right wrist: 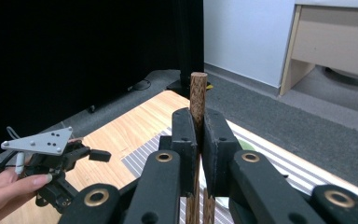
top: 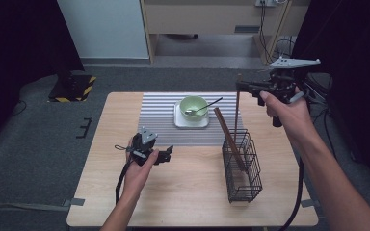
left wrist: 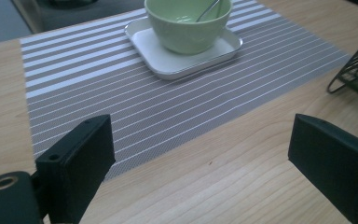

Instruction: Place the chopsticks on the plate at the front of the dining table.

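My right gripper (top: 239,87) is raised over the table's far right, shut on a wooden chopstick (top: 237,110) that hangs upright below its jaws. In the right gripper view the chopstick (right wrist: 198,95) sticks up between the closed jaws of that gripper (right wrist: 199,140). A second chopstick (top: 230,139) leans in the black wire basket (top: 243,185). My left gripper (top: 167,153) hovers over the table's middle left, open with nothing in it. Its jaws stand wide apart in the left gripper view (left wrist: 200,154), facing the green bowl (left wrist: 189,25).
The green bowl (top: 193,106) holds a metal spoon (top: 207,106) and sits on a white square plate (top: 191,122), on a grey striped placemat (top: 159,118). The wire basket stands near the table's right front. Black curtains flank the table.
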Action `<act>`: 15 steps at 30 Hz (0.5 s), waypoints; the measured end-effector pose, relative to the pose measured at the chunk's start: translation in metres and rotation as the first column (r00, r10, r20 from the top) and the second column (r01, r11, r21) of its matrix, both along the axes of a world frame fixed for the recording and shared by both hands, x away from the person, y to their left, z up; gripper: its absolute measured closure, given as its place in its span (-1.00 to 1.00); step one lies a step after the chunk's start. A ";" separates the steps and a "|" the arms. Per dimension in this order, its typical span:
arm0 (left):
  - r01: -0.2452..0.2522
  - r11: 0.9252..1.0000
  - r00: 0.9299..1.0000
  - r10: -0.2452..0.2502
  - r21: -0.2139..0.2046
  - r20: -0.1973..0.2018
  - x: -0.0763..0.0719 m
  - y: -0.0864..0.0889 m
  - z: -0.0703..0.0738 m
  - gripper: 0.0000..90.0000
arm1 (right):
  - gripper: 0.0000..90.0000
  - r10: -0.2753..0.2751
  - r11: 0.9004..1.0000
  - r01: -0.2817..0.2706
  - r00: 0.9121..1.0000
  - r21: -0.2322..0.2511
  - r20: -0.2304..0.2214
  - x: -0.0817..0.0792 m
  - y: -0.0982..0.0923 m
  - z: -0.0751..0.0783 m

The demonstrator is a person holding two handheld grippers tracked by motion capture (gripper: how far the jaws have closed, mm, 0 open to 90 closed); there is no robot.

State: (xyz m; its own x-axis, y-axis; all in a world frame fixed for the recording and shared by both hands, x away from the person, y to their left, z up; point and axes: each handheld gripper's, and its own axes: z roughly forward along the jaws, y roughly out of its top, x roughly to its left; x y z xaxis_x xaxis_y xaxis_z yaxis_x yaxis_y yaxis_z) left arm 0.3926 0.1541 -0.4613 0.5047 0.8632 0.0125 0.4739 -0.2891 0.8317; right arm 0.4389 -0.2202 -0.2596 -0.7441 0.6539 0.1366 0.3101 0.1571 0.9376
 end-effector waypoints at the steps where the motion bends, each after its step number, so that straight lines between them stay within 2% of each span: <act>1: 0.011 1.000 1.000 -0.011 0.001 0.005 0.000 -0.001 0.002 -0.85 | 0.88 0.001 1.000 -0.001 1.000 -0.001 0.004 0.000 0.000 0.003; 3: 0.038 0.999 0.999 -0.038 -0.007 0.008 0.000 -0.002 0.007 -0.85 | 0.88 0.004 1.000 -0.004 1.000 0.002 0.012 -0.001 0.001 0.009; 7: 0.064 0.996 0.998 -0.063 -0.059 0.005 0.000 -0.002 0.015 -0.85 | 0.88 0.014 1.000 -0.014 1.000 0.011 0.021 -0.001 0.004 0.020; 11: 0.062 0.994 0.998 -0.060 -0.088 0.021 0.001 -0.004 0.024 -0.85 | 0.88 0.022 1.000 -0.023 1.000 0.018 0.019 0.001 0.014 0.025; 15: 0.046 0.990 0.998 -0.040 -0.134 0.052 0.000 -0.006 0.030 -0.89 | 0.88 0.036 0.999 -0.037 0.999 0.025 0.023 0.004 0.029 0.024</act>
